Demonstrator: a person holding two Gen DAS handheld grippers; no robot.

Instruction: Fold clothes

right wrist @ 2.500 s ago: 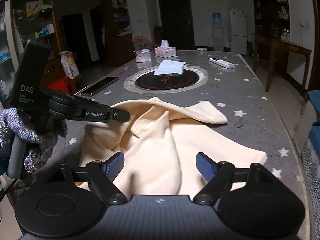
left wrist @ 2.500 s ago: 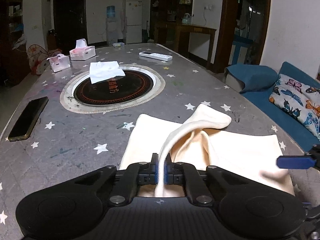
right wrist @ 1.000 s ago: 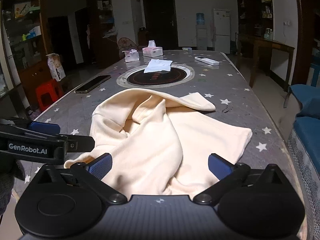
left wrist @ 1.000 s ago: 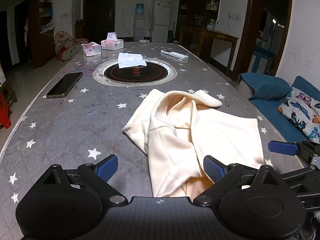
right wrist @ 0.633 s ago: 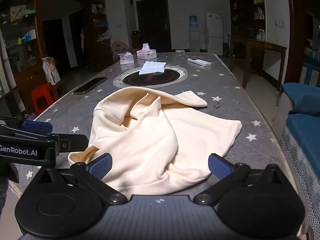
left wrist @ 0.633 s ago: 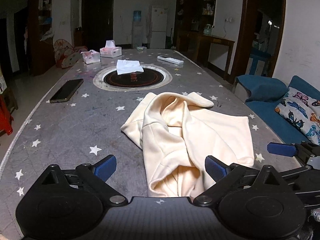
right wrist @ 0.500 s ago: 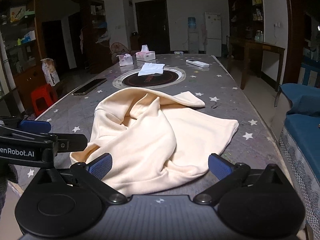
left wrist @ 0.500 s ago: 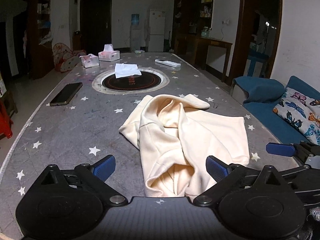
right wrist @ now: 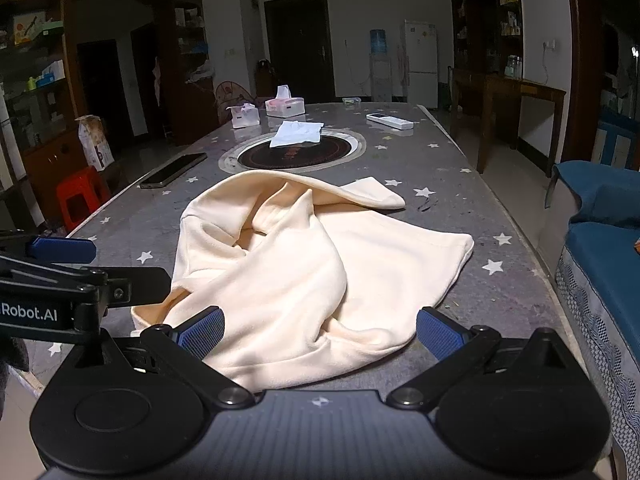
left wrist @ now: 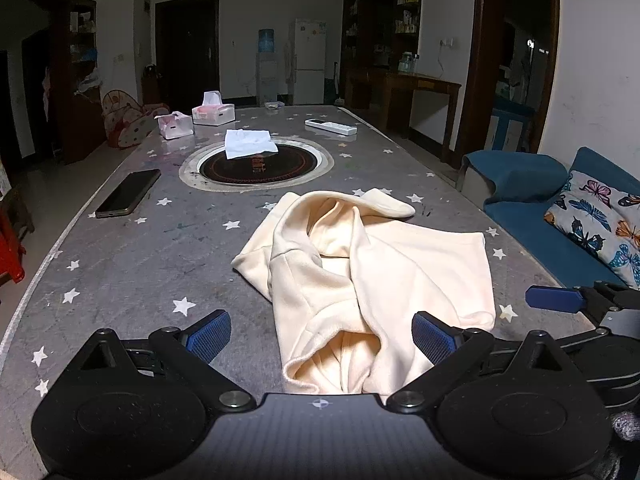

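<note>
A cream garment [left wrist: 360, 264] lies crumpled on the grey star-patterned table [left wrist: 132, 264], its sleeves crossed loosely over the body. My left gripper [left wrist: 320, 334] hangs open just short of the garment's near edge, holding nothing. In the right wrist view the same cream garment [right wrist: 304, 264] spreads ahead of my right gripper [right wrist: 320, 332], which is also open and empty. The left gripper [right wrist: 60, 256] shows at that view's left edge, and a blue fingertip of the right gripper [left wrist: 554, 299] shows at the right of the left wrist view.
A phone [left wrist: 129, 192] lies at the table's left side. A round inset hob [left wrist: 256, 164] with a white cloth [left wrist: 249, 143] sits mid-table; tissue boxes [left wrist: 213, 111] and a remote [left wrist: 330, 127] lie beyond. A blue sofa [left wrist: 556, 216] stands right, a red stool [right wrist: 82, 196] left.
The left gripper has let go of the sleeve it was shut on, and the sleeve now lies across the garment. Both grippers have drawn back toward the near table edge, open.
</note>
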